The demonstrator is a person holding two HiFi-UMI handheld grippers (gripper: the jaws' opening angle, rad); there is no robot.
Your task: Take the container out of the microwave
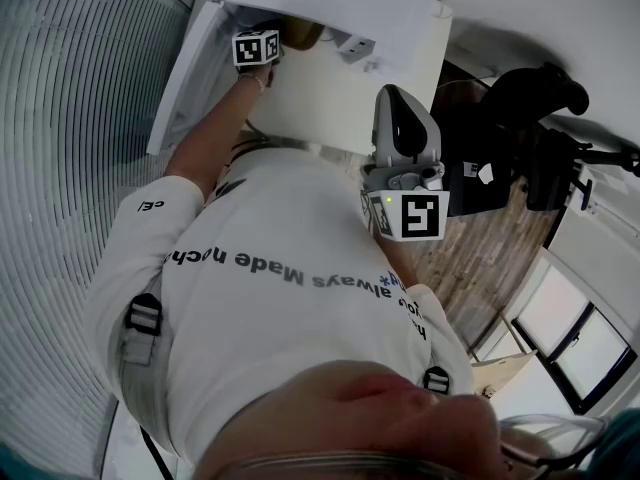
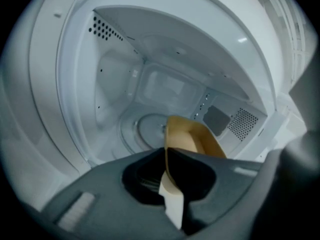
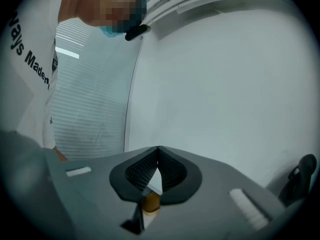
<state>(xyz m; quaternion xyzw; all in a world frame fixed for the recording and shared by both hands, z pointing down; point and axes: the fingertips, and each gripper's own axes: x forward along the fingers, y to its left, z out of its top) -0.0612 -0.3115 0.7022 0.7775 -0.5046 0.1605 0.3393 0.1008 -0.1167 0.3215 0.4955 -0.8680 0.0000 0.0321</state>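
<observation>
A tan paper container point(image 2: 194, 140) sits at the mouth of the open white microwave point(image 2: 165, 84), in front of its glass turntable point(image 2: 145, 129). My left gripper point(image 2: 165, 150) is shut on the container's near rim, which stands edge-on between the jaws. In the head view the left gripper point(image 1: 272, 44) reaches into the microwave point(image 1: 330, 3), and a brown edge of the container point(image 1: 303, 34) shows beside its marker cube. My right gripper point(image 1: 400, 98) hangs level in front of the person's chest. In its own view the right gripper point(image 3: 158, 149) is shut with nothing between the jaws and faces a plain white surface.
The microwave door point(image 1: 185, 78) stands open at the left. A ribbed grey wall point(image 1: 60, 118) fills the left side. Black equipment on stands point(image 1: 540, 158) and a wooden floor point(image 1: 470, 258) lie to the right. The person's white shirt point(image 1: 290, 308) fills the middle.
</observation>
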